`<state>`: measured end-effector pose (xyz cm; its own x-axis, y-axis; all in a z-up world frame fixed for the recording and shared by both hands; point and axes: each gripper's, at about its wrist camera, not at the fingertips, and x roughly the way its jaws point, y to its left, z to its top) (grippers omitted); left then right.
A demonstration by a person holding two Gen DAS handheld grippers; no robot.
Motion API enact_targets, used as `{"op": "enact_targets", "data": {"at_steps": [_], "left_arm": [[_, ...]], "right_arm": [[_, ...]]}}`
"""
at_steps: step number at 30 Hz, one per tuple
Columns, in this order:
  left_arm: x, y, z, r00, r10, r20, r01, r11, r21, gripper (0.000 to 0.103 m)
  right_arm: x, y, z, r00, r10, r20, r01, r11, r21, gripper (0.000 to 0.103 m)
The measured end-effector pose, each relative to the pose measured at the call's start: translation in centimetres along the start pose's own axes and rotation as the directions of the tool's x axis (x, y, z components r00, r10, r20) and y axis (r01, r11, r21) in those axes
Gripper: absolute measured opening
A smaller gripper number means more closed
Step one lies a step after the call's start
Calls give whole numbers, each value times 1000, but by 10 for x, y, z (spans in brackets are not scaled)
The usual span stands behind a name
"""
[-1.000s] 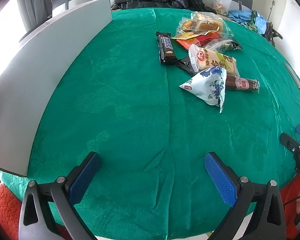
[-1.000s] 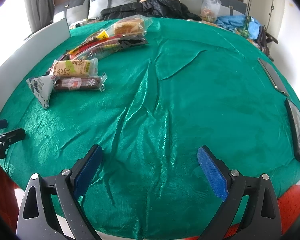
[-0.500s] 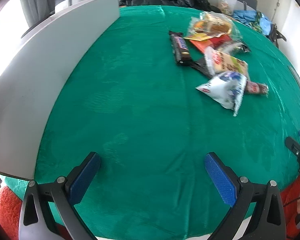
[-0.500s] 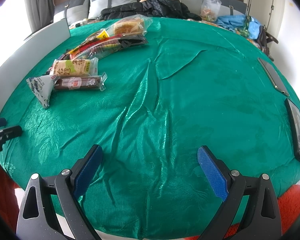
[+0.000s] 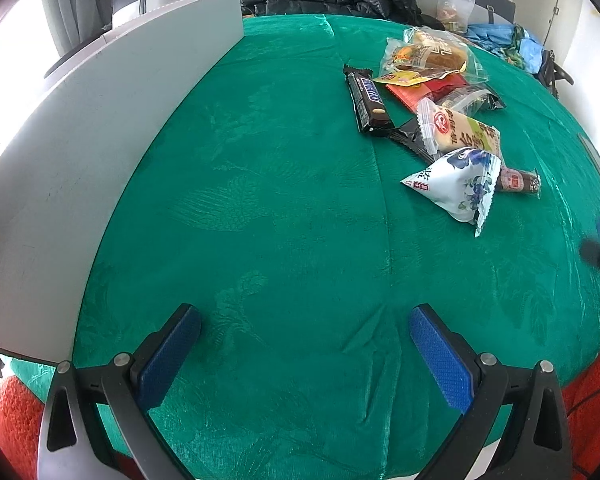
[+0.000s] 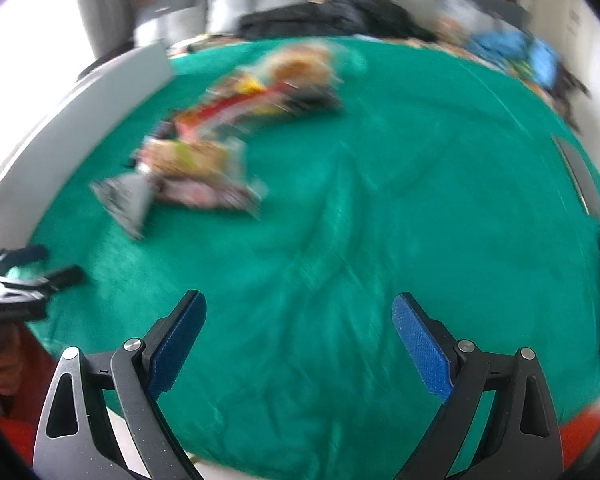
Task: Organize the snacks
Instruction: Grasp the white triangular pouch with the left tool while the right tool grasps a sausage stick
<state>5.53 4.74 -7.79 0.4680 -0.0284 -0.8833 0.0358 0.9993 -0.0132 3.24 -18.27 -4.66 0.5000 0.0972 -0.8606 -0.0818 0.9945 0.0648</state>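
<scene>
Approach phase, nothing picked yet. My L gripper (image 5: pixel 304 344) has jaws spread wide, nothing between them, only green tablecloth (image 5: pixel 260 220) below. My R gripper (image 6: pixel 298 336) is likewise spread and empty; its view is smeared w/ motion blur, so I judge it's mid-swing

Snack pile (image 5: pixel 440 120) sits ahead and to the right of the L gripper, well apart from its tips. Closest to L: white-blue triangular pouch (image 5: pixel 458 184), overlapping one end of a sausage stick (image 5: pixel 518 181). Beyond those, a green-label bun pack (image 5: pixel 460 132), a dark choc bar (image 5: pixel 368 98) to its left, and a clear bread bag (image 5: pixel 428 56) farthest off. In R view the same pile (image 6: pixel 228 136) lies ahead-left, too blurred to tell items apart

Grey board (image 5: pixel 80 152) stands along the L gripper's left side; can't tell if it's part of a bin

Next, as I read it: push L forward and right, line jaws across the pouch, pinch a sealed edge rather than the puffy middle. Where the snacks should go isn't visible
</scene>
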Motion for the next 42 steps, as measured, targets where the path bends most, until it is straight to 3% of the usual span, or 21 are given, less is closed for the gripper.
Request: {"op": "enact_targets", "data": {"at_steps": [2, 5, 8, 12, 15, 17, 21, 23, 24, 26, 29, 33, 35, 37, 42], "left_arm": [[0, 0, 0, 1000, 0, 2, 0, 1000, 1, 103], [-1, 0, -1, 1000, -1, 6, 1, 1000, 2, 103], [-2, 1, -2, 1000, -1, 5, 1, 1000, 1, 103], [-3, 2, -1, 1000, -4, 4, 4, 1000, 6, 103], [-2, 2, -1, 1000, -4, 4, 4, 1000, 5, 103], [-2, 1, 0, 1000, -3, 3, 3, 1000, 3, 103], [-2, 1, 0, 1000, -10, 3, 10, 1000, -1, 103], [-2, 1, 1, 1000, -23, 6, 23, 1000, -4, 103], [-2, 1, 1, 1000, -30, 9, 30, 1000, -5, 103], [-2, -1, 2, 999, -40, 13, 40, 999, -4, 103], [-4, -4, 1, 999, -51, 17, 51, 999, 12, 103], [-14, -6, 0, 996, -78, 48, 77, 997, 32, 103], [-20, -8, -2, 993, -96, 65, 93, 995, 43, 103], [-23, -9, -3, 991, -113, 75, 109, 993, 54, 103], [-18, -17, 1, 987, -149, 59, 145, 987, 65, 103]], "right_arm": [[6, 18, 26, 999, 52, 9, -51, 993, -103, 96], [40, 47, 58, 986, 118, -121, -147, 952, -268, 94], [70, 68, 72, 974, 102, -201, -174, 907, -383, 93], [83, 82, 77, 966, 105, -234, -201, 876, -439, 92], [80, 88, 75, 956, 133, -261, -241, 864, -441, 63], [71, 89, 70, 953, 146, -267, -254, 867, -429, 30], [53, 82, 50, 922, 212, -325, -322, 885, -335, 28], [45, 77, 42, 909, 231, -346, -340, 892, -297, 32], [41, 74, 42, 909, 236, -343, -340, 897, -282, 33], [37, 71, 49, 919, 244, -311, -331, 904, -269, 46], [45, 76, 70, 933, 225, -280, -308, 903, -301, 46], [67, 101, 77, 923, 222, -315, -325, 886, -331, 46], [78, 113, 75, 924, 214, -318, -323, 881, -345, 38], [77, 117, 70, 933, 210, -294, -310, 882, -354, 22], [56, 91, 47, 929, 237, -285, -317, 908, -275, 21]]}}
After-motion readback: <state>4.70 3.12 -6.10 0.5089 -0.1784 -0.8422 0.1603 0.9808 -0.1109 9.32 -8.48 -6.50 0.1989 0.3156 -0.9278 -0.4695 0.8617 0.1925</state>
